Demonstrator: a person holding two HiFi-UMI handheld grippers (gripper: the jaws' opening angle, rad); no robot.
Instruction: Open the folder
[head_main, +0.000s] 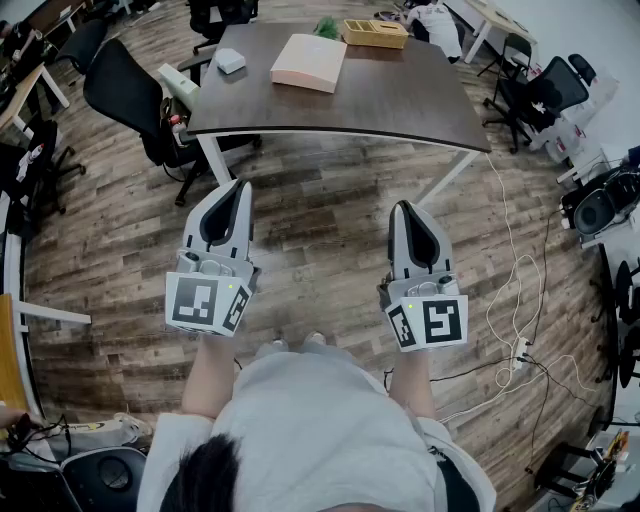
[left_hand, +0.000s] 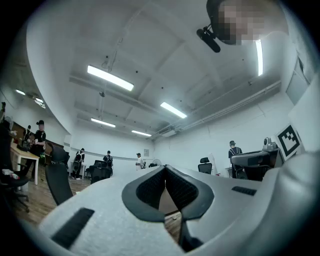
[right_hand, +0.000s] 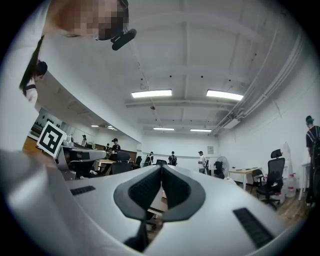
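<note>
A pink folder (head_main: 309, 62) lies closed on the dark table (head_main: 400, 100) at the top of the head view. Both grippers hang well short of the table, over the wooden floor. My left gripper (head_main: 240, 186) is shut with nothing in it, its tips meeting (left_hand: 165, 169). My right gripper (head_main: 402, 207) is shut too, and empty, its tips together (right_hand: 161, 167). Both gripper views look slightly upward across the room and show only a sliver of the table through the jaws; the folder is not seen there.
A small white object (head_main: 231, 61) and a wicker tray (head_main: 375, 33) sit on the table near the folder. A black chair (head_main: 130, 90) stands at the table's left, more chairs (head_main: 550, 95) at the right. Cables (head_main: 515, 300) trail over the floor. Several people stand far off (left_hand: 107, 160).
</note>
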